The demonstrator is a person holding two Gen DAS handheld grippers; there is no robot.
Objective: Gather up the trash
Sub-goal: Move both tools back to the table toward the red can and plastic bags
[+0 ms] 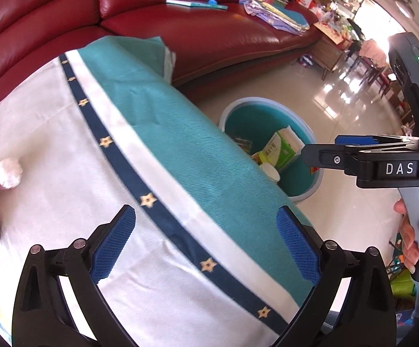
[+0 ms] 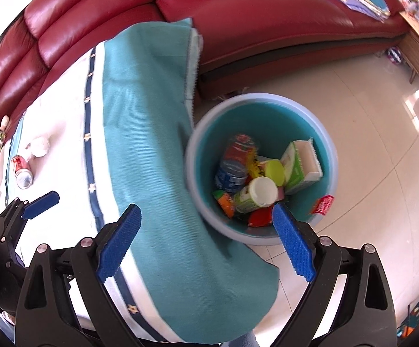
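Fingers of both grippers spread, empty; can (image 2: pixel 21 170) on its side, mouth toward the table's near edge.

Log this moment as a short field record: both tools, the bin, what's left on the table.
left tool: open, empty, over the tablecloth
right tool: open, empty, above the bin's near rim
bin: teal, on the floor beside the table, holding a plastic bottle, a white-capped container, a green and white carton and wrappers
left on table: drink can on its side; crumpled white tissue next to it
background: red leather sofa
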